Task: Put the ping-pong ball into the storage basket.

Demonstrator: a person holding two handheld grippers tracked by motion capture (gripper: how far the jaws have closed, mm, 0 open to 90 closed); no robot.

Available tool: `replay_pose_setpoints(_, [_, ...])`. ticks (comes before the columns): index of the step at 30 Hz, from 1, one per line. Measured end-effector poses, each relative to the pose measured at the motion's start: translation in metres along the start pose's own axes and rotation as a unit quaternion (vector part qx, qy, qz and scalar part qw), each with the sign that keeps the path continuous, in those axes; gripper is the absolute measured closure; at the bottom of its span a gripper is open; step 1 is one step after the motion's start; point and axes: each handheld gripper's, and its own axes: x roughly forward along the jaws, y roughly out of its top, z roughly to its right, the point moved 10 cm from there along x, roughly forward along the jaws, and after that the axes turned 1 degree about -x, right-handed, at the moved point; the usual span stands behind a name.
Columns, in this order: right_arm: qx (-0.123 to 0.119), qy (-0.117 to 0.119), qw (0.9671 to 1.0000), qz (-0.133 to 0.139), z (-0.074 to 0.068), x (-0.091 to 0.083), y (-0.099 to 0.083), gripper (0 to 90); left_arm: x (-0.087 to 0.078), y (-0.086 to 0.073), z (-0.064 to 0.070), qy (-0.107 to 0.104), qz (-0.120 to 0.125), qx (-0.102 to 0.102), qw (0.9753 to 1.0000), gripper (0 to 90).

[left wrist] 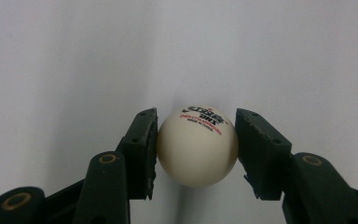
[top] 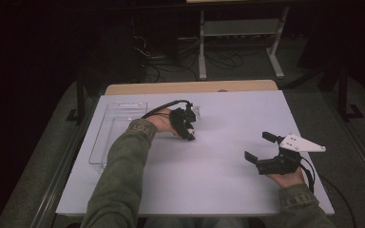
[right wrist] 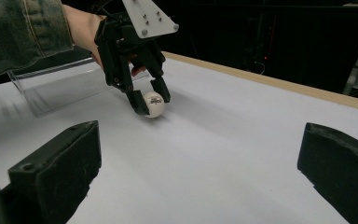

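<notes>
A white table-tennis ball [left wrist: 198, 147] with red and black print sits on the white table top [top: 218, 185]. My left gripper [left wrist: 196, 114] has one black jaw pressed against each side of it, low over the surface. From the right gripper view, the ball [right wrist: 154, 103] rests on the table between the left gripper's [right wrist: 154, 105] fingers, under its grey plate. In the high view the left gripper [top: 190, 133] is left of the table's middle. My right gripper [top: 257, 145] stands open near the front right, with nothing between its jaws [right wrist: 200, 135].
A clear plastic tray [top: 119, 114] lies along the table's left side, just beyond the left hand; its wall [right wrist: 60, 84] also shows from the right gripper view. The table's wooden far edge [top: 190, 87] faces a dark floor with cables and a white stand [top: 240, 28].
</notes>
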Motion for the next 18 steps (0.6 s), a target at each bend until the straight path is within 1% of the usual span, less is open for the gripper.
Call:
replay_pose_setpoints(3, [0.0, 0.0, 1.0, 0.001, 0.0, 0.0, 0.0, 0.0, -0.002, -0.001, 0.0, 0.001, -0.001, -0.001, 1.0, 50.3])
replay_pose_setpoints(9, [-0.001, -0.001, 1.0, 0.001, 0.0, 0.0, 0.0, 0.0, -0.008, -0.003, 0.002, 0.001, -0.009, 0.001, 1.0, 50.3])
replay_pose_setpoints(15, [-0.003, 0.0, 1.0, -0.001, -0.001, 0.001, 0.0, 0.0, -0.019, -0.004, 0.002, 0.004, -0.003, -0.006, 1.0, 50.3])
replay_pose_setpoints(18, [-0.002, 0.001, 1.0, 0.0, -0.001, 0.001, 0.0, 0.0, -0.024, -0.004, 0.002, 0.004, -0.001, -0.004, 1.0, 50.3])
